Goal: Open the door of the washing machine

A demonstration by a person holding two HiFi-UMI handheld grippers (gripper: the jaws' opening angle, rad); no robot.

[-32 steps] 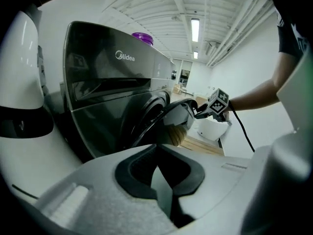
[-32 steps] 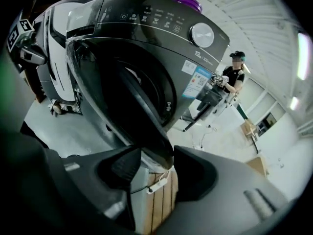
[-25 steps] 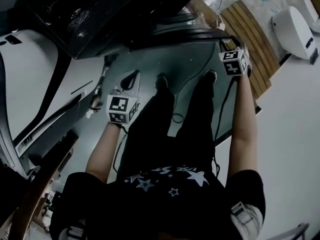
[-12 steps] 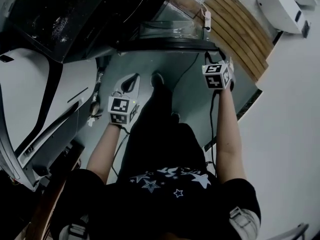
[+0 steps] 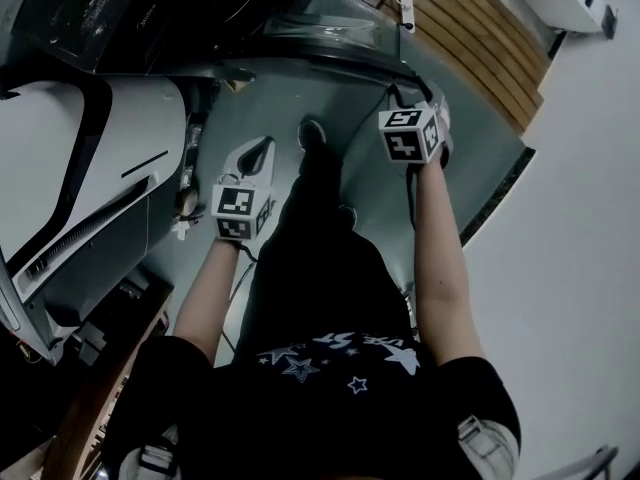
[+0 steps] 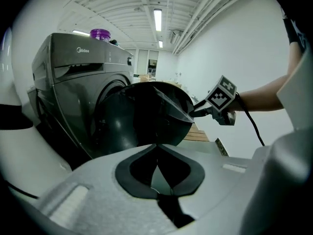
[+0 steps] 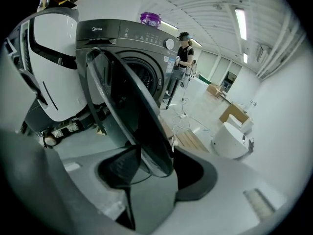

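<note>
- Grey floor (image 5: 470, 158) fills the head view, with a wooden pallet (image 5: 480, 18) at the top right. My left gripper (image 5: 248, 163) hangs low beside my leg. My right gripper (image 5: 412, 118) reaches toward the dark washing machine (image 5: 150, 18) (a big white casing (image 5: 90, 158) stands beside it).
- Left gripper view: my left jaws are pressed together with nothing between them, well apart from the machine. The door (image 6: 146, 116) stands swung out from the machine's front, and my right gripper is at its far edge.
- Right gripper view: my right jaws are clamped on the door's rim, which runs up between them. Behind it the drum opening (image 7: 142, 75) is uncovered (a purple tub (image 7: 150, 18) sits on top of the machine).
</note>
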